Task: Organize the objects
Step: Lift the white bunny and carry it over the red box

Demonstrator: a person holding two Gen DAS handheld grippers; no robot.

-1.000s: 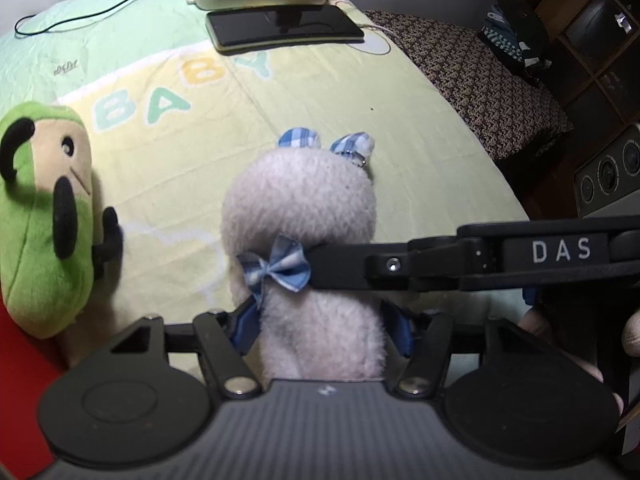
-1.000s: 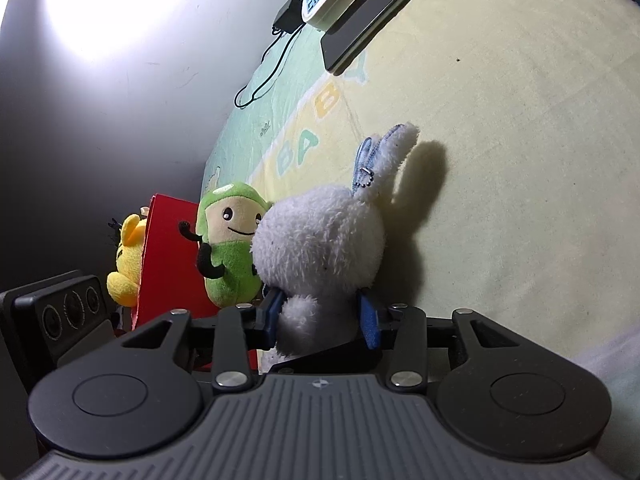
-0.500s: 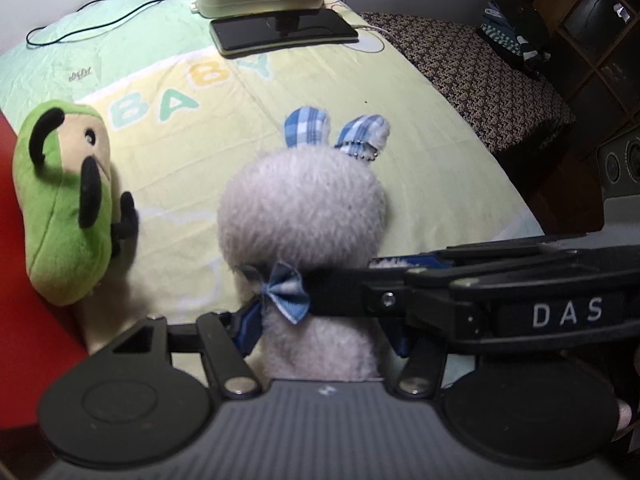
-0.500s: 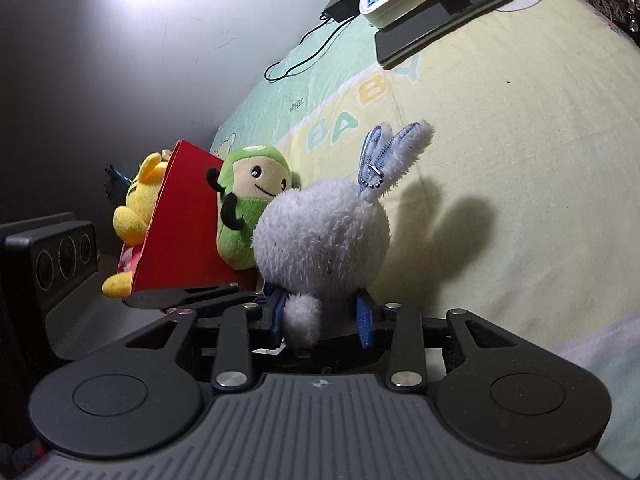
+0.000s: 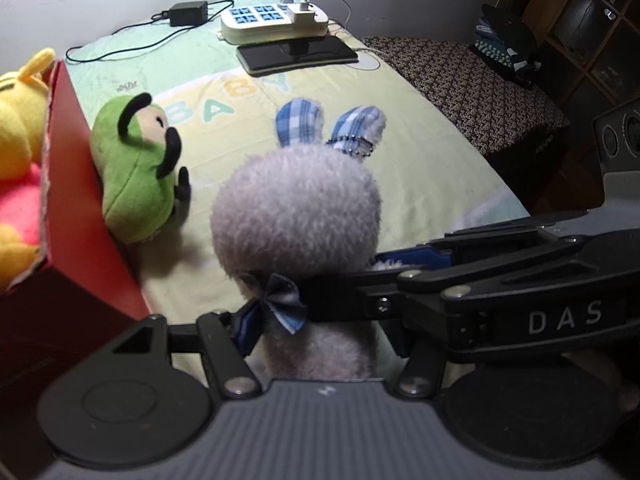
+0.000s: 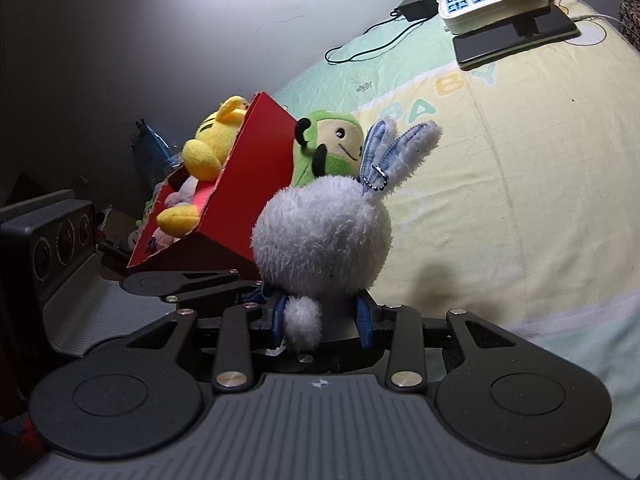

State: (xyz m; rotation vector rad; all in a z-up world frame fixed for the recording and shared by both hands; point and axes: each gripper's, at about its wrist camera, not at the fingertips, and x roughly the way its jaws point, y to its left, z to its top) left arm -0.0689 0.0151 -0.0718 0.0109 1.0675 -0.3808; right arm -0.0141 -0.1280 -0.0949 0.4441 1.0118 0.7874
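Observation:
A white plush rabbit with blue checked ears and a blue bow is held above the bed by both grippers. My left gripper is shut on its body from below. My right gripper is shut on its lower body near the tail; it crosses the left wrist view from the right. The rabbit also shows in the right wrist view. A green plush toy leans against a red box at the left. A yellow plush bear lies inside the box.
A white power strip, a black phone and a black charger with cable lie at the far end of the yellow-green bed sheet. A patterned stool and dark shelves stand at the right. A speaker stands at the left.
Both grippers have lifted the rabbit higher and drawn it back. The red box and the yellow bear have come into the left wrist view.

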